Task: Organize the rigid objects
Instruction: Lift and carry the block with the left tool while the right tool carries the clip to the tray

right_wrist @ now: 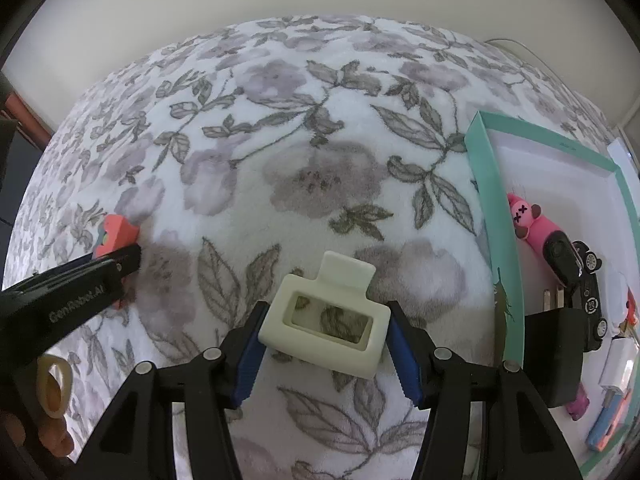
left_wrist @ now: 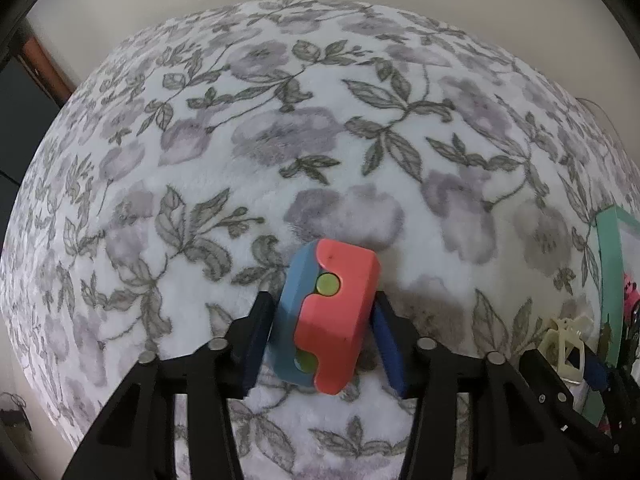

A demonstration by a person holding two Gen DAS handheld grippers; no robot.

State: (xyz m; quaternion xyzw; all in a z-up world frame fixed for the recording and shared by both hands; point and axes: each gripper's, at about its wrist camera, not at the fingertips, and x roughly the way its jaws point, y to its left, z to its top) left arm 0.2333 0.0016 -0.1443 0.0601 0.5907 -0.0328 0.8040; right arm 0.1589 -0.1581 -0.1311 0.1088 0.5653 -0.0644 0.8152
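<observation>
Left gripper [left_wrist: 320, 332] pointing steeply down over a floral blanket [left_wrist: 280, 140], partly closed on a block [left_wrist: 328, 316]: coral half and blue half interlocked, two green discs along the seam. Blue pads [left_wrist: 386, 344] pressed to both flanks of the block, which sits tilted between them, lower end touching the blanket. Right gripper [right_wrist: 324, 340] likewise aimed down, partly closed on a cream frame [right_wrist: 328, 320], a rectangular piece with an open window showing the blanket pattern through it and a flat tab on the far edge. Pads against the frame's two short ends; frame lying flat on the blanket, or just above it, cannot tell which. At the right, a shallow box [right_wrist: 496, 216] with a teal rim and white floor, resting on the blanket near the frame but apart from it. Inside the box: a pink toy [right_wrist: 528, 220] with crossed eyes, a black toy car [right_wrist: 592, 296] beside it, a black plug [right_wrist: 552, 360] with metal prongs, and further small pieces at the lower right too distorted to name. In the right wrist view, the left gripper and the coral block at the far left edge, well apart from the frame. Fingers [right_wrist: 52, 432] of a hand at the bottom-left corner.
</observation>
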